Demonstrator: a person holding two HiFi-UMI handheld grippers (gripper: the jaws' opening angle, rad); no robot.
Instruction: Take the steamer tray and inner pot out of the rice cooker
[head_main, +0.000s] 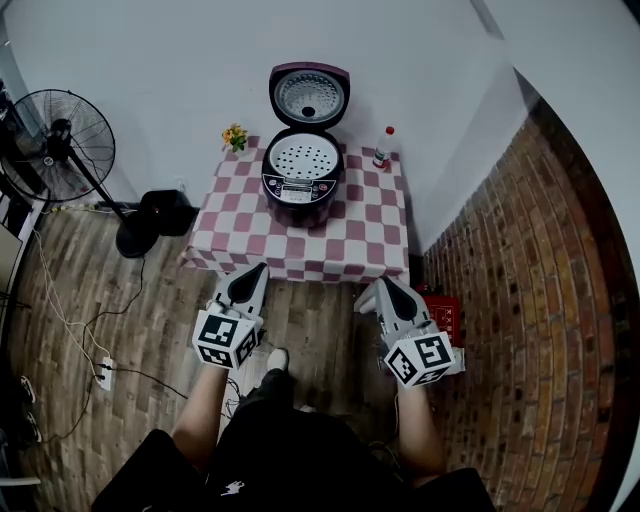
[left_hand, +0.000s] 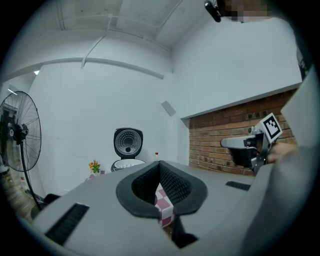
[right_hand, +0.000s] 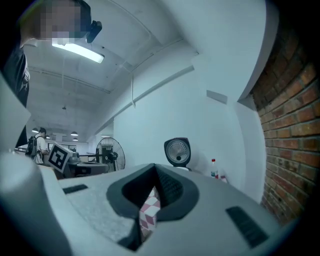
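Observation:
The dark rice cooker (head_main: 303, 180) stands on a pink-and-white checked table (head_main: 360, 240) with its lid (head_main: 309, 97) swung up. A white perforated steamer tray (head_main: 304, 157) fills its mouth and hides the inner pot. Both grippers hover short of the table's near edge, well apart from the cooker. My left gripper (head_main: 252, 272) is shut and empty. My right gripper (head_main: 385, 288) is also shut with nothing in it. In the left gripper view the cooker (left_hand: 127, 152) shows far ahead above the closed jaws (left_hand: 160, 167). The right gripper view shows the lid (right_hand: 177, 151) beyond its closed jaws (right_hand: 154, 170).
A standing fan (head_main: 60, 130) and a black object (head_main: 165, 210) sit on the floor left of the table. A small flower pot (head_main: 235, 136) and a bottle (head_main: 383, 147) stand at the table's back corners. A brick wall (head_main: 540, 260) runs along the right, with a red box (head_main: 445, 315) at its foot.

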